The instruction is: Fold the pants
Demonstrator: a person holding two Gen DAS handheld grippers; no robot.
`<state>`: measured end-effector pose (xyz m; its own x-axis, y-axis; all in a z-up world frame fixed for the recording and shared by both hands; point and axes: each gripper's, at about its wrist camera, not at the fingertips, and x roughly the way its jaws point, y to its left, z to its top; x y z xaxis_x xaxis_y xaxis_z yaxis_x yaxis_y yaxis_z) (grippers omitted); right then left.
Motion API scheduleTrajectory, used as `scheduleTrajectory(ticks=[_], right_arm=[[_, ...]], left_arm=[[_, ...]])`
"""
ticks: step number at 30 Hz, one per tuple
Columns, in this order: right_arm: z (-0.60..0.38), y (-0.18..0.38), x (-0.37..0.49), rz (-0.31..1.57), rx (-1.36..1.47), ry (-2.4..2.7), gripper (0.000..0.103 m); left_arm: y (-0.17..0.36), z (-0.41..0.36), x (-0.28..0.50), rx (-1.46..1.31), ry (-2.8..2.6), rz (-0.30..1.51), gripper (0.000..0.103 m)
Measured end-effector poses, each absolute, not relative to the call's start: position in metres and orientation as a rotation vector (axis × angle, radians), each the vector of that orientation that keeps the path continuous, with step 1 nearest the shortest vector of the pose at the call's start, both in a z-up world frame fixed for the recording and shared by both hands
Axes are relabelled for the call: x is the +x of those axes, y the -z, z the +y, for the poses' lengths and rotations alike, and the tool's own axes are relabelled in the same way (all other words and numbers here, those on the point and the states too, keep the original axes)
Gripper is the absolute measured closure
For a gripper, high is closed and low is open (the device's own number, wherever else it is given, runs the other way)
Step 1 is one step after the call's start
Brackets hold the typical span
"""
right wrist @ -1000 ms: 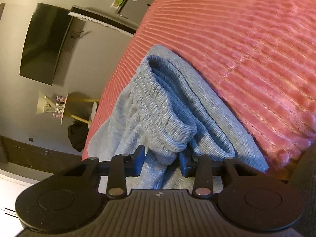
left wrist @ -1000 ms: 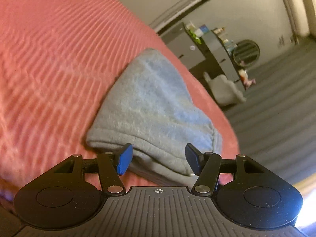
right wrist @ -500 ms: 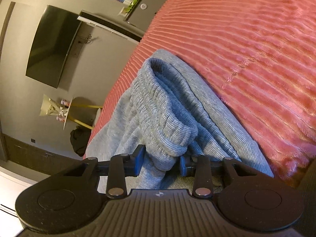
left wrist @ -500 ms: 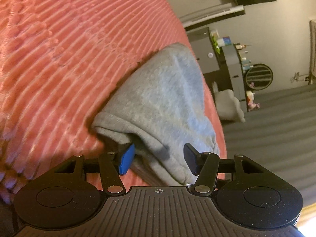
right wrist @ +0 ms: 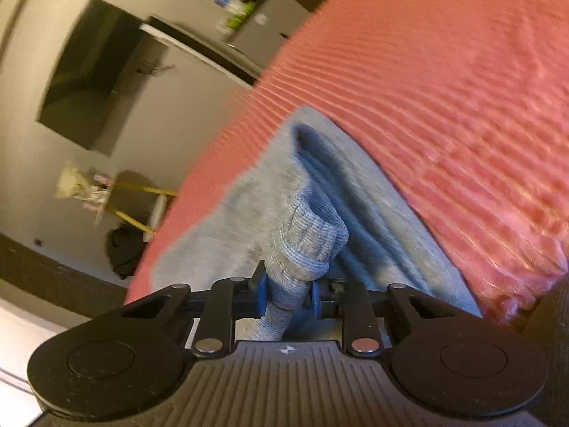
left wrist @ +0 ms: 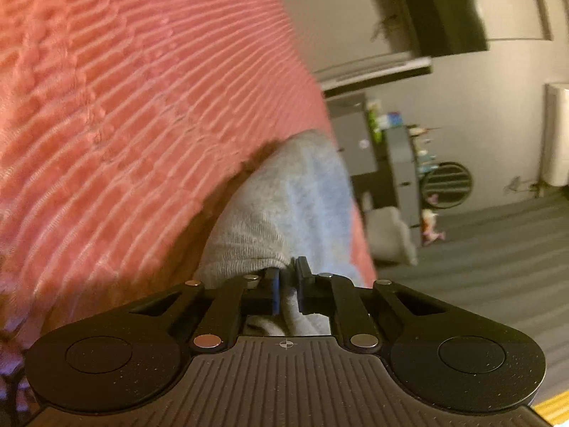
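Note:
Grey knit pants (left wrist: 281, 210) lie along the edge of a bed under a ribbed pink blanket (left wrist: 124, 106). My left gripper (left wrist: 286, 284) is shut on a near edge of the pants, with cloth bunched between its blue pads. In the right wrist view the pants (right wrist: 249, 213) show a ribbed waistband (right wrist: 309, 238) rolled up. My right gripper (right wrist: 286, 291) is shut on that waistband. Both views are blurred by motion.
The pink blanket (right wrist: 444, 89) covers the bed. Past the bed edge are a dark floor (left wrist: 498, 249), a grey cabinet (left wrist: 359, 142) with small items, a wall-mounted black screen (right wrist: 92, 82) and a small yellow-legged table (right wrist: 106, 195).
My left gripper has closed from wide open onto the pants' edge. My right gripper has closed tighter on the waistband. Both cameras have swung, lifting the cloth.

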<state>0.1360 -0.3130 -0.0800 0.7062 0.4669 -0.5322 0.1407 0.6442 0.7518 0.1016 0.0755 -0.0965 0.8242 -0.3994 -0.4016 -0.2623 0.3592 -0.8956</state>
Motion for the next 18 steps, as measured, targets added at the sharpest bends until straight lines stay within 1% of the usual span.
scheduleTrajectory(ticks=[5, 6, 8, 9, 10, 12, 13, 15, 17, 18], right_arm=[[-0.322, 0.054, 0.117, 0.746, 0.833, -0.275, 0.082], [-0.322, 0.058, 0.116, 0.766, 0.811, -0.272, 0.081], [-0.321, 0.079, 0.124, 0.877, 0.781, -0.242, 0.079], [-0.322, 0.093, 0.127, 0.936, 0.791, -0.213, 0.079], [-0.326, 0.103, 0.125, 0.952, 0.843, -0.212, 0.079], [-0.33, 0.101, 0.121, 0.938, 0.887, -0.214, 0.072], [-0.33, 0.094, 0.12, 0.942, 0.854, -0.208, 0.07], [-0.333, 0.087, 0.12, 0.947, 0.823, -0.195, 0.057], [-0.336, 0.087, 0.117, 0.956, 0.84, -0.179, 0.055], [-0.339, 0.089, 0.116, 0.963, 0.853, -0.163, 0.051]], left_arm=[[0.066, 0.068, 0.084, -1.017, 0.12, 0.615, 0.095], [0.065, 0.065, 0.085, -0.974, 0.1, 0.634, 0.095], [0.069, 0.061, 0.091, -0.922, 0.044, 0.693, 0.096], [0.07, 0.06, 0.091, -0.911, 0.036, 0.711, 0.096], [0.069, 0.06, 0.091, -0.908, 0.037, 0.715, 0.092], [0.069, 0.061, 0.089, -0.933, 0.057, 0.714, 0.085], [0.07, 0.062, 0.089, -0.945, 0.06, 0.715, 0.083], [0.073, 0.064, 0.089, -0.968, 0.061, 0.727, 0.081], [0.076, 0.064, 0.088, -0.98, 0.061, 0.737, 0.077], [0.078, 0.063, 0.089, -0.98, 0.065, 0.741, 0.074]])
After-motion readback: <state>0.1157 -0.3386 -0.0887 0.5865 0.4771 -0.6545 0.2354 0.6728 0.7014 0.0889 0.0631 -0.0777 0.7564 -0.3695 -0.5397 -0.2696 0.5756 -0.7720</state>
